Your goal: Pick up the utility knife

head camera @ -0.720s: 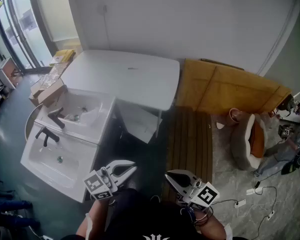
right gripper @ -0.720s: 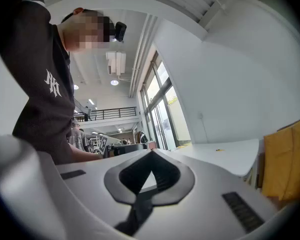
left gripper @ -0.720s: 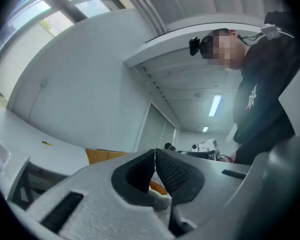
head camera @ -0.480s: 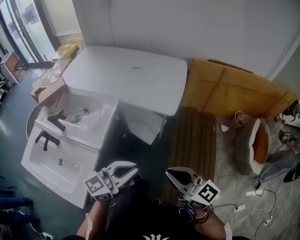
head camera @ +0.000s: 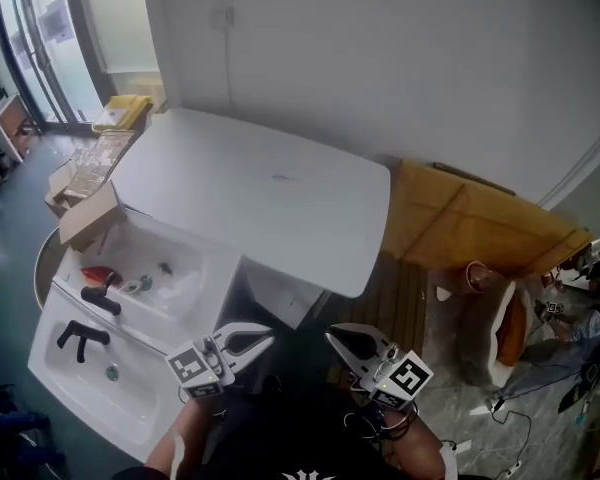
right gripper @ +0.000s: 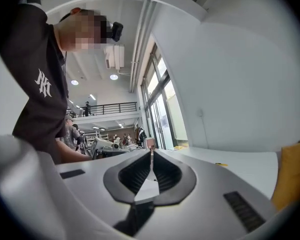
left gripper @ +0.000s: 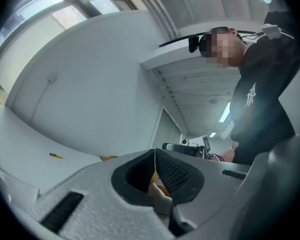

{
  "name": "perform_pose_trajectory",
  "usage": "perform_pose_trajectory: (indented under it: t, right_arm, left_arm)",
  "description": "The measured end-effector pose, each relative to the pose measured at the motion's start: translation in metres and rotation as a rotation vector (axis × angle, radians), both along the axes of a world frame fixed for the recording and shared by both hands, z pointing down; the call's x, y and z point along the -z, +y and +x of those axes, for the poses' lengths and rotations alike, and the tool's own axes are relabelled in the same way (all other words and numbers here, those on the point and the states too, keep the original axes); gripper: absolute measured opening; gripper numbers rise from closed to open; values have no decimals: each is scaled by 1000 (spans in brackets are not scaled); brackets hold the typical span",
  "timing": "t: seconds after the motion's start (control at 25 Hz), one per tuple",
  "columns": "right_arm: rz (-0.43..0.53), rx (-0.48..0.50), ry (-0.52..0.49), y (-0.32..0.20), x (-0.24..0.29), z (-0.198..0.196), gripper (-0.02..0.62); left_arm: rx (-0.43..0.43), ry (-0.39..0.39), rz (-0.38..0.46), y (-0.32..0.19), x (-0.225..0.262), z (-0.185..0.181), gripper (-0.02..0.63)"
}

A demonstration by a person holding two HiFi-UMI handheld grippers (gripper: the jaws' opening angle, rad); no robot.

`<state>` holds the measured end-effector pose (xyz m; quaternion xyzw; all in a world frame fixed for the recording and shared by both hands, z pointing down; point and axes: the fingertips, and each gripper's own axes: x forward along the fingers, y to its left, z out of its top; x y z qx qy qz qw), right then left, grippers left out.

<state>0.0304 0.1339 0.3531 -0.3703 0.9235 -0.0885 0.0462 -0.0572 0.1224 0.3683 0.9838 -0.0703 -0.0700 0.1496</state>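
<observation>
- Since the earlier frames, the head view had swung: the white table point(head camera: 230, 203) sat lower and closer to the middle of the frame, and the two sinks point(head camera: 130, 298) had slid toward the lower left corner. Both grippers kept their spot at the bottom centre.
- The utility knife point(head camera: 280, 177) lay on that table as a small yellowish sliver just above the middle of the frame, alone on the bare top and well apart from both grippers. The left gripper view caught it at the middle left point(left gripper: 56, 156); the right gripper view showed it as a yellow speck at the middle right point(right gripper: 221, 164).
- The left gripper point(head camera: 263, 337) hung at the bottom centre, below the table's near edge. Its jaws were clenched, the pads point(left gripper: 172, 171) meeting at the tip with nothing clamped between them.
- The right gripper point(head camera: 332, 333) was just beside it, to the right. Its jaws were pressed together too — empty, with ribbed pads point(right gripper: 162, 176) meeting at the tips.
- A cardboard box point(head camera: 85, 218) sat at the middle left by the upper sink, and yellow-brown boards point(head camera: 470, 228) leaned at the right of the table.
</observation>
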Motion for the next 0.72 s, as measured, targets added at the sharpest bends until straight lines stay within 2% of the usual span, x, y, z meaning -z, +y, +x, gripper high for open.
perform_pose_trajectory:
  t: [0.16, 0.32, 0.44, 0.48, 0.56, 0.72]
  right_arm:
    - [-36, 33, 38, -88, -16, 25, 6]
    - [-20, 81, 32, -199, -31, 53, 8]
    - [-44, 133, 37, -292, -58, 70, 8]
    - [-57, 157, 49, -323, -70, 73, 21]
    - [-86, 211, 93, -379, -97, 78, 118]
    - [-142, 287, 183, -480, -159, 84, 126]
  left_arm:
    - [55, -50, 23, -80, -12, 16, 8]
    - [133, -91, 23, -171, -29, 36, 8]
    - [198, -118, -17, -243, -50, 51, 8]
    - [217, -125, -39, -265, -58, 56, 8]
    - [240, -142, -77, -305, -76, 68, 8]
    - [279, -200, -134, -375, -122, 85, 9]
